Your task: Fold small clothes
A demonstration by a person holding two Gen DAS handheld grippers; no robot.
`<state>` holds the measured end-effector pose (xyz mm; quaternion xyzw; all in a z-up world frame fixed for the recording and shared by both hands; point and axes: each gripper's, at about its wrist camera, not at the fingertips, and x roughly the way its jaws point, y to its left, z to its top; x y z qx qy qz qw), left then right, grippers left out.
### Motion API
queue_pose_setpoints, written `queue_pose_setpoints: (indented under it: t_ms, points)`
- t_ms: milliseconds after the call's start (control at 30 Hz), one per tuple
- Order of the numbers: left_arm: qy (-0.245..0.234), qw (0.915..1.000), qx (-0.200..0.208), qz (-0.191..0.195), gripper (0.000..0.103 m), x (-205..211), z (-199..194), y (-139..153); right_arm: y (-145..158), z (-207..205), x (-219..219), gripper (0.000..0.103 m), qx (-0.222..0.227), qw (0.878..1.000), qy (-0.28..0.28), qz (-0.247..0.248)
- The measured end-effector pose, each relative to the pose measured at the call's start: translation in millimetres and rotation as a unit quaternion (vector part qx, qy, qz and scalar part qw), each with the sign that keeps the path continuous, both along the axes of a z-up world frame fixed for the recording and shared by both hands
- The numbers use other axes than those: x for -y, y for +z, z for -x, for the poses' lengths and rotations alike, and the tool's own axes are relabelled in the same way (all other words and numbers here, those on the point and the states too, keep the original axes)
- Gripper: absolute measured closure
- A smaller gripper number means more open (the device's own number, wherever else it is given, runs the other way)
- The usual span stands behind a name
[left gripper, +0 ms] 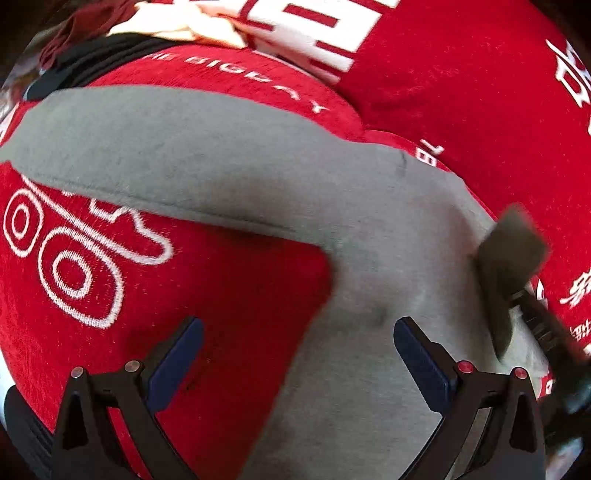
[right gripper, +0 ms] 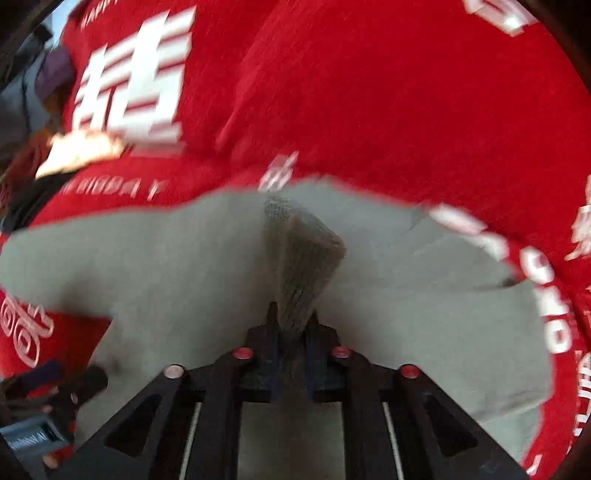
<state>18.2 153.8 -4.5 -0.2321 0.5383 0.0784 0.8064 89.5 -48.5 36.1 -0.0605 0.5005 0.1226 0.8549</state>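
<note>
A small grey garment (left gripper: 229, 173) lies spread on a red cloth with white lettering (left gripper: 229, 288); one long part reaches left, the body runs down toward me. My left gripper (left gripper: 295, 354) is open and empty just above the garment's lower edge. My right gripper (right gripper: 293, 325) is shut on a lifted fold of the grey garment (right gripper: 303, 254); the rest of the garment (right gripper: 147, 251) lies flat around it. The right gripper also shows at the right edge of the left wrist view (left gripper: 517, 258), blurred.
The red cloth (right gripper: 388, 92) covers the whole surface. A heap of other clothes, dark red, black and cream (left gripper: 122, 33), lies at the far left. The left gripper shows at the lower left of the right wrist view (right gripper: 74, 391).
</note>
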Motion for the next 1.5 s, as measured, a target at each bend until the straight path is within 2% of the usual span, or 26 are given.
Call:
queue_pose_setpoints:
  t_ms: [33,67,133,200,267,333,400,467,567,633,667,733,767,800,867,900,933,967,1000,1033,1167,1267,1333,1400,1500]
  points:
    - [0.005,1.0,0.001,0.005,0.0,-4.0,-1.4,-0.3,-6.1,1.5,-8.7,0.071,-0.017,1.0,0.017,0.002]
    - [0.007,0.9999,0.002,0.008,0.0,-5.3,-2.2,0.9,-5.6,5.2,-15.1,0.053,-0.015,0.999,0.031,0.008]
    - [0.01,0.9999,0.007,0.012,0.001,-7.4,-4.1,5.5,5.4,17.4,-27.4,0.028,0.004,0.997,0.071,0.019]
    - [0.021,0.9996,0.014,0.015,0.001,-12.4,-3.5,12.4,22.1,26.7,-24.2,0.028,0.028,0.996,0.084,0.025]
    - [0.024,0.9993,0.02,0.02,0.001,-14.9,-4.3,20.7,44.4,34.1,-0.1,0.027,0.042,0.995,0.088,-0.008]
    - [0.026,0.9992,0.03,0.008,0.001,-12.0,-4.5,27.7,58.8,34.2,28.3,0.027,0.047,0.996,0.066,-0.023]
    - [0.005,0.9995,0.032,0.003,0.001,2.6,-11.2,33.5,67.1,33.5,75.8,0.025,0.059,0.998,0.026,-0.029]
    - [-0.022,0.9992,0.033,-0.007,0.001,24.5,-20.3,39.0,60.7,26.9,135.9,0.025,0.06,0.997,-0.037,-0.005]
    - [-0.078,0.9959,0.044,-0.015,0.001,70.8,-39.3,48.7,38.8,18.4,218.9,0.025,0.029,0.991,-0.132,0.008]
    - [-0.129,0.9902,0.051,-0.015,0.001,103.8,-53.5,52.5,29.3,20.9,260.0,0.025,0.018,0.985,-0.173,0.005]
    - [-0.146,0.9874,0.049,-0.036,0.001,118.4,-61.8,52.1,26.9,22.5,274.6,0.025,0.015,0.982,-0.186,0.006]
    - [-0.142,0.9826,0.025,-0.117,0.001,138.9,-79.4,42.2,24.4,27.6,283.4,0.025,0.016,0.982,-0.188,0.006]
    - [-0.136,0.9824,0.006,-0.127,0.001,139.7,-85.4,33.9,25.2,29.9,280.7,0.025,0.02,0.983,-0.182,0.006]
    - [-0.134,0.984,-0.007,-0.118,0.001,136.6,-86.5,27.9,24.5,32.0,281.7,0.025,0.023,0.984,-0.177,0.008]
    - [-0.123,0.9892,-0.029,-0.074,0.001,124.4,-88.4,12.3,21.3,35.8,276.5,0.025,0.029,0.986,-0.162,0.02]
    - [-0.119,0.9893,-0.014,-0.084,0.01,123.2,-87.6,14.2,20.4,35.1,275.4,0.025,0.031,0.987,-0.157,0.022]
    - [-0.12,0.9884,0.003,-0.093,0.04,123.8,-87.4,18.3,18.3,35.4,274.2,0.025,0.032,0.988,-0.153,0.021]
    - [-0.128,0.9869,0.016,-0.097,0.052,124.8,-87.8,24.7,16.6,35.0,272.2,0.025,0.032,0.988,-0.149,0.02]
    - [-0.133,0.9867,0.02,-0.092,0.088,125.1,-88.6,27.8,16.7,34.8,269.2,0.025,0.033,0.988,-0.148,0.019]
    - [-0.147,0.9864,0.019,-0.07,0.092,125.2,-90.3,30.9,15.8,35.1,268.6,0.025,0.034,0.989,-0.147,0.016]
    - [-0.155,0.981,0.04,-0.11,0.092,128.5,-85.5,43.1,18.0,35.8,278.8,0.025,0.042,0.987,-0.152,0.01]
    - [-0.135,0.9816,0.077,-0.111,0.092,119.0,-73.1,65.1,21.3,33.8,291.7,0.025,0.045,0.984,-0.17,0.005]
    - [-0.112,0.9826,0.088,-0.12,0.092,104.4,-72.0,72.5,21.3,29.4,295.2,0.025,0.043,0.983,-0.178,-0.003]
    - [-0.128,0.9843,0.064,-0.103,0.092,97.0,-80.0,61.1,19.9,21.6,290.5,0.025,0.04,0.984,-0.175,-0.01]
    - [-0.145,0.9822,0.009,-0.12,0.091,102.0,-87.9,37.1,16.3,8.3,269.3,0.025,0.034,0.987,-0.154,-0.009]
